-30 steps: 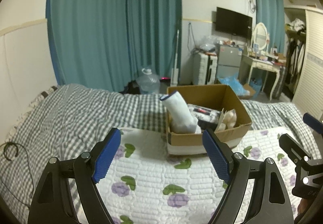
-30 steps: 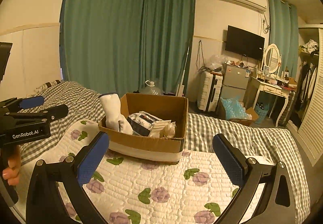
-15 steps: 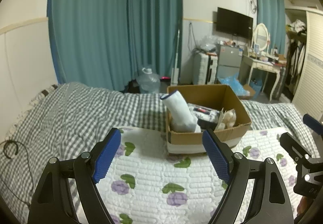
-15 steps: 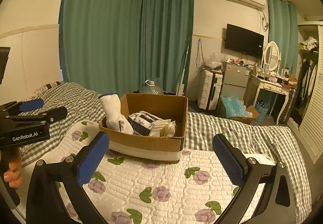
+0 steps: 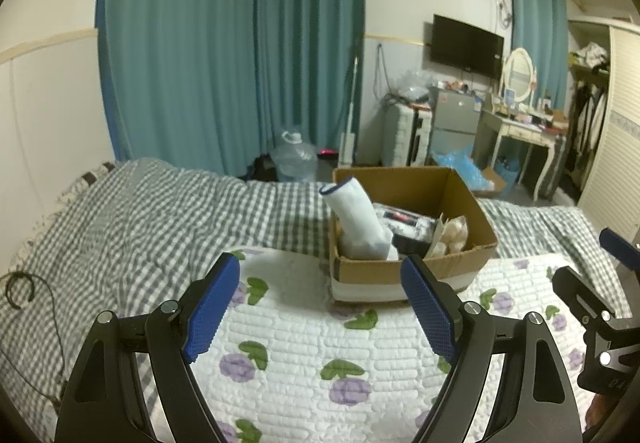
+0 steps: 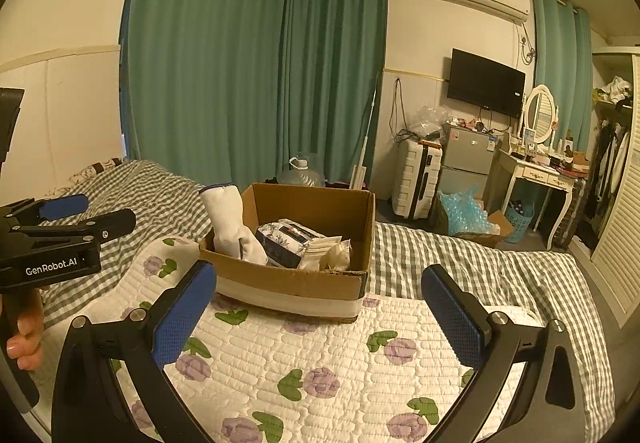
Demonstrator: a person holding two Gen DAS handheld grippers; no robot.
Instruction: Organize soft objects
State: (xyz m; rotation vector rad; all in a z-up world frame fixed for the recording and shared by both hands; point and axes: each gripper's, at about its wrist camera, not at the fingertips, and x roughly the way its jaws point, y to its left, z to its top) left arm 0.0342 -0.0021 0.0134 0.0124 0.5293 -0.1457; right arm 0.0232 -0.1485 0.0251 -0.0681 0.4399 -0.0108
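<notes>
Left wrist view: the left gripper (image 5: 320,297) hangs released and empty above the white floral quilted mat (image 5: 304,347); a brown cardboard box (image 5: 412,271) at the mat's far edge holds an upright white sock (image 5: 356,221). Right wrist view: the right gripper (image 6: 318,309) is likewise spread, empty, facing the box.

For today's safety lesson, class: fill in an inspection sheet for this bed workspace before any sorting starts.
Surface: floral quilted pad on a checked duvet.
Job's things: cardboard box holds a white sock that sticks up, and packets.
Clutter: nothing seen on the pad.
Grippers: left gripper and right gripper open, empty.
Cables: black cable on the duvet.
Surroundings: curtains, suitcase, television.
</notes>
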